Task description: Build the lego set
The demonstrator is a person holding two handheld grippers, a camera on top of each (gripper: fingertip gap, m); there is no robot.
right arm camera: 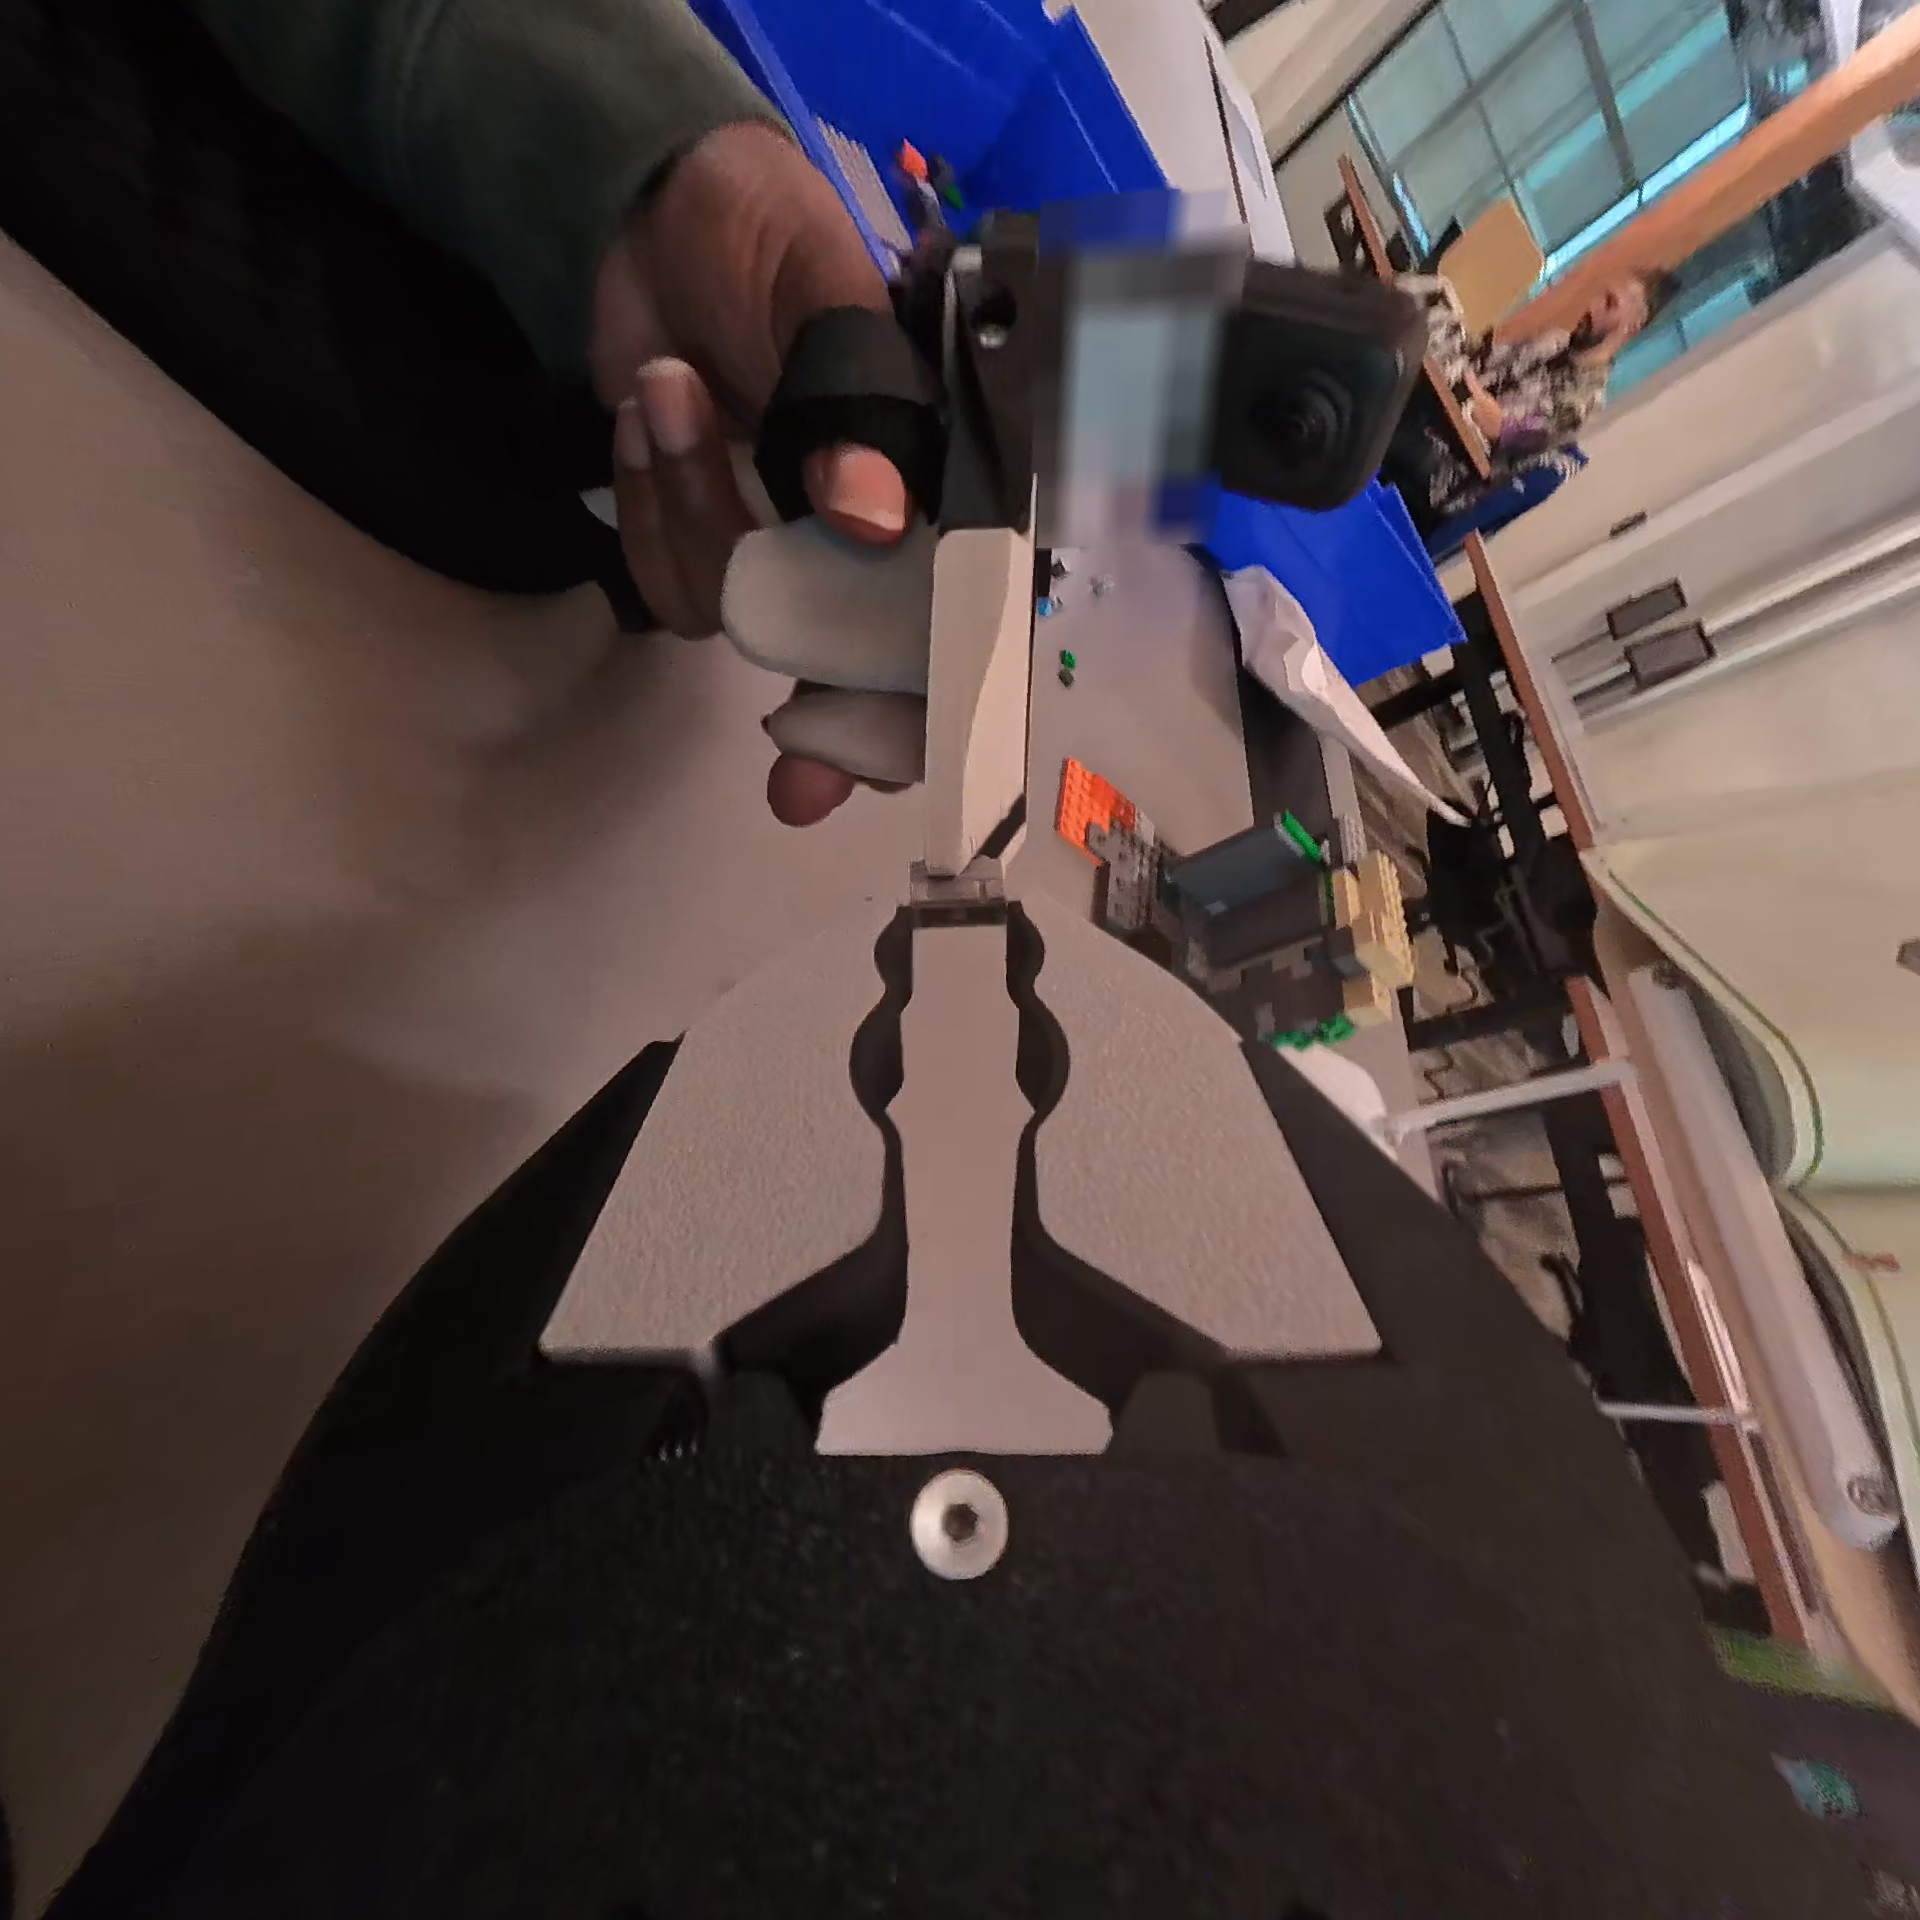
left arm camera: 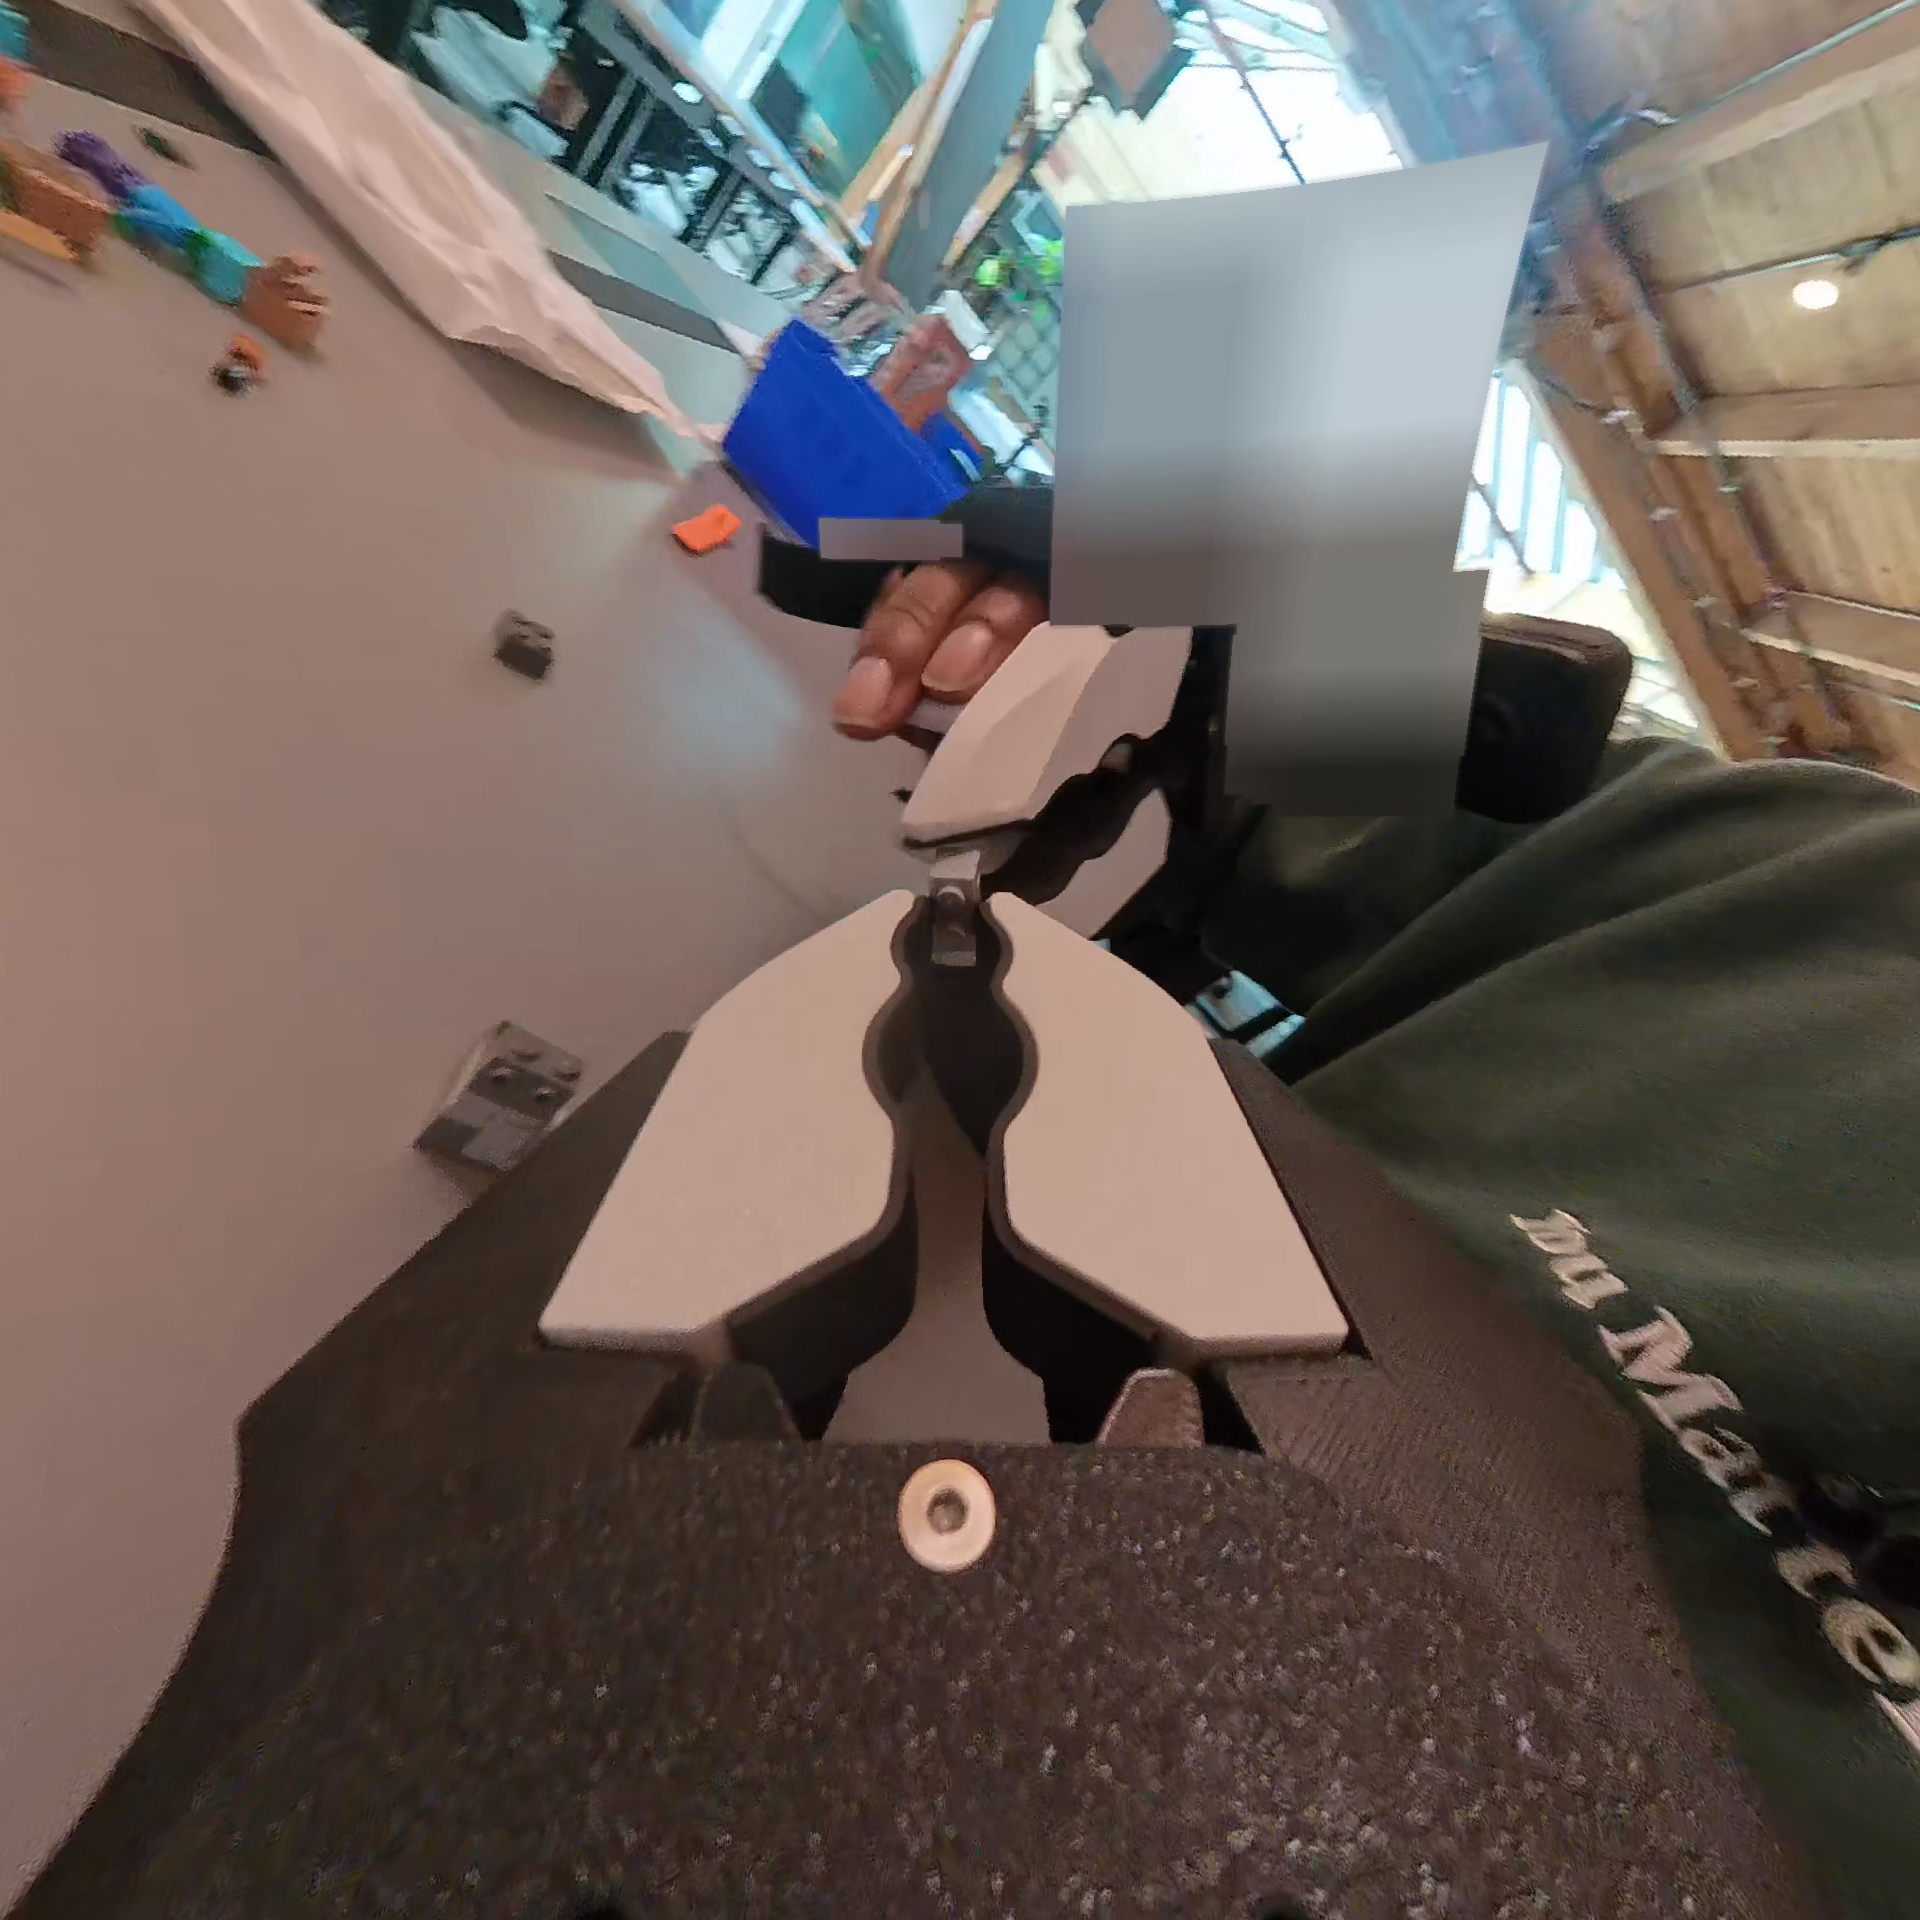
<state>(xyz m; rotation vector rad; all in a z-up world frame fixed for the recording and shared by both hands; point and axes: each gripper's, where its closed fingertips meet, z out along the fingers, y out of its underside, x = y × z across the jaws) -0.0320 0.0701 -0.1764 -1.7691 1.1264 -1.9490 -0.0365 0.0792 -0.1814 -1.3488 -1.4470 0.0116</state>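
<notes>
My two grippers meet tip to tip above the grey table (left arm camera: pixel 260 831). In the left wrist view my left gripper (left arm camera: pixel 951 912) is shut on a small grey lego piece (left arm camera: pixel 952 930). My right gripper (left arm camera: pixel 961 852) comes in from the upper right and pinches the far end of the same small grey part. In the right wrist view my right gripper (right arm camera: pixel 956 916) is shut on the small grey piece (right arm camera: pixel 956 900), and my left gripper (right arm camera: pixel 964 857) shows edge-on right above it. I cannot tell whether it is one piece or two joined.
A grey plate assembly (left arm camera: pixel 499 1101), a dark grey brick (left arm camera: pixel 523 644) and an orange piece (left arm camera: pixel 707 527) lie on the table. Coloured bricks (left arm camera: pixel 197 249) lie by white paper (left arm camera: pixel 416 187). A partly built lego model (right arm camera: pixel 1247 914) stands ahead on the right. Blue bins (right arm camera: pixel 1330 582) stand behind.
</notes>
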